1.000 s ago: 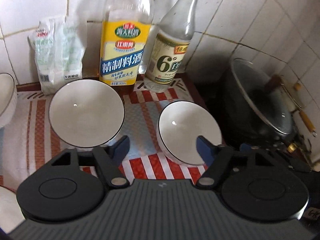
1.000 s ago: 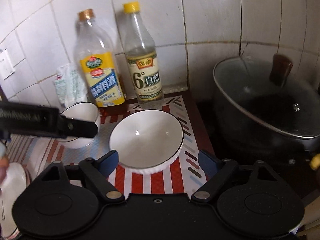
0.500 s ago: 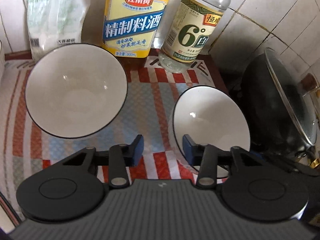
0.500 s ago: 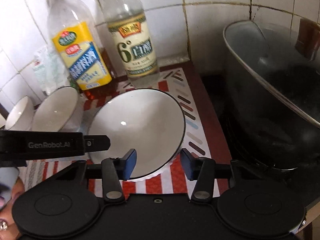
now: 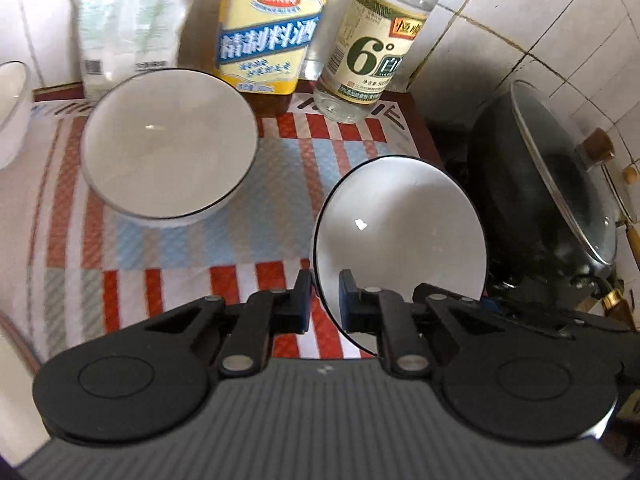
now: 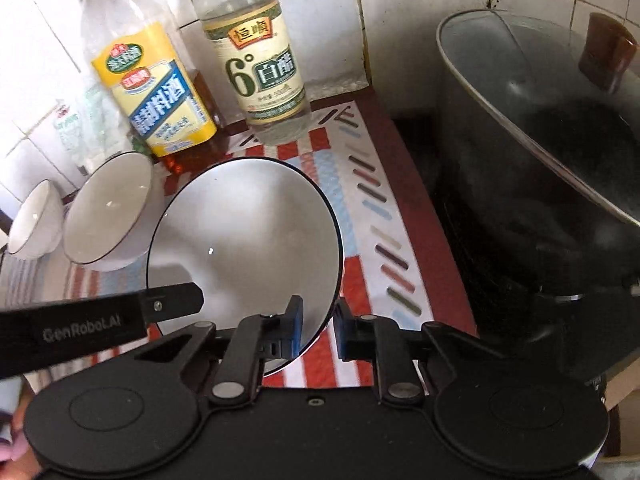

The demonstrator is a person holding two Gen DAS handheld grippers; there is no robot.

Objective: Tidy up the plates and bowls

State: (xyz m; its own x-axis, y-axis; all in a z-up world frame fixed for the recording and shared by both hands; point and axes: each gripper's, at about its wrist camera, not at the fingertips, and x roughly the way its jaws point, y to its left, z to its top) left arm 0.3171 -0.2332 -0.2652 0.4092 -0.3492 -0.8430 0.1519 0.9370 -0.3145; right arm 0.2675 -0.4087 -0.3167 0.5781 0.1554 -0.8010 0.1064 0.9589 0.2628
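A white bowl with a dark rim [image 5: 400,236] [image 6: 244,248] is tilted up off the striped mat. My left gripper [image 5: 323,304] is shut on its left rim, one finger inside, one outside. My right gripper [image 6: 318,324] is shut on its right rim the same way. The left gripper's finger [image 6: 172,304] shows in the right wrist view at the bowl's left edge. A second white bowl [image 5: 168,144] [image 6: 112,208] sits on the mat to the left. A third small white bowl [image 6: 34,226] [image 5: 12,112] stands further left.
A yellow-labelled cooking wine bottle [image 5: 272,28] [image 6: 148,92], a vinegar bottle [image 5: 372,48] [image 6: 260,60] and a white bag [image 5: 128,20] stand against the tiled wall. A black wok with a glass lid [image 5: 560,192] [image 6: 552,140] sits close on the right.
Both grippers have closed onto opposite rims of the right bowl. The bowl has tipped up from the mat.
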